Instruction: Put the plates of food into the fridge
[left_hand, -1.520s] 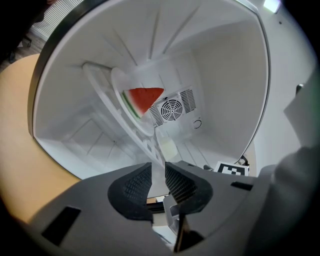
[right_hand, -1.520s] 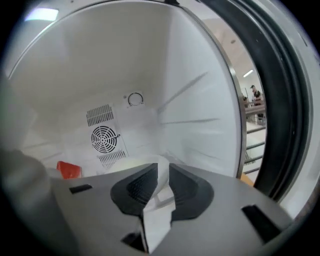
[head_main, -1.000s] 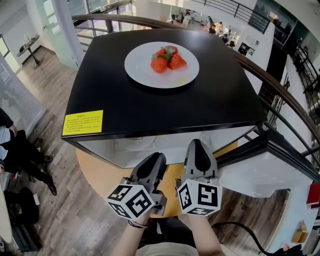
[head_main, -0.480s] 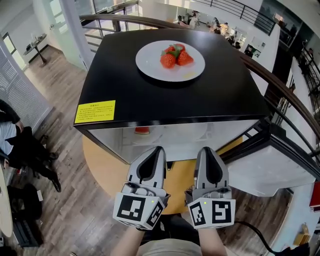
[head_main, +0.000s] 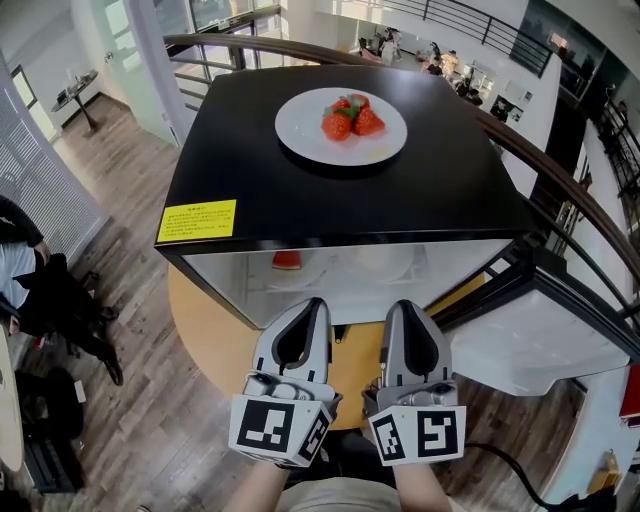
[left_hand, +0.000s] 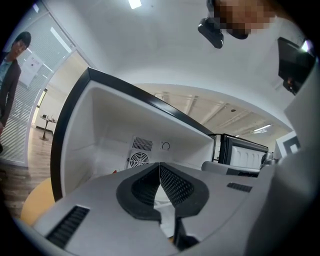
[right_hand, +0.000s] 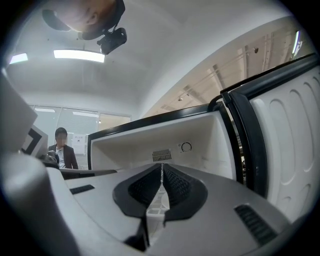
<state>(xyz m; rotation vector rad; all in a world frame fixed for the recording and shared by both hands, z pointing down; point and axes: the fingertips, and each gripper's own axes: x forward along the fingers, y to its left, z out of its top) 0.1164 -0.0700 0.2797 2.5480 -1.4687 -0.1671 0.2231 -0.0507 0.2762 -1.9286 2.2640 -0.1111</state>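
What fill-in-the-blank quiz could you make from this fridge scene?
1. The white plate on top of the mini fridge holds red ____.
2. The sticker on its black top is ____.
3. The fridge door stands ____.
4. The left gripper and the right gripper have their jaws ____, with nothing between them.

Missing words: strawberries; yellow; open; shut.

We see a round white plate (head_main: 300, 143) of red strawberries (head_main: 350, 119) lying flat on the black top of the small open fridge (head_main: 420, 205), which is white inside.

text: yellow label (head_main: 197, 220) | on fridge (head_main: 450, 195) top | print too small to read
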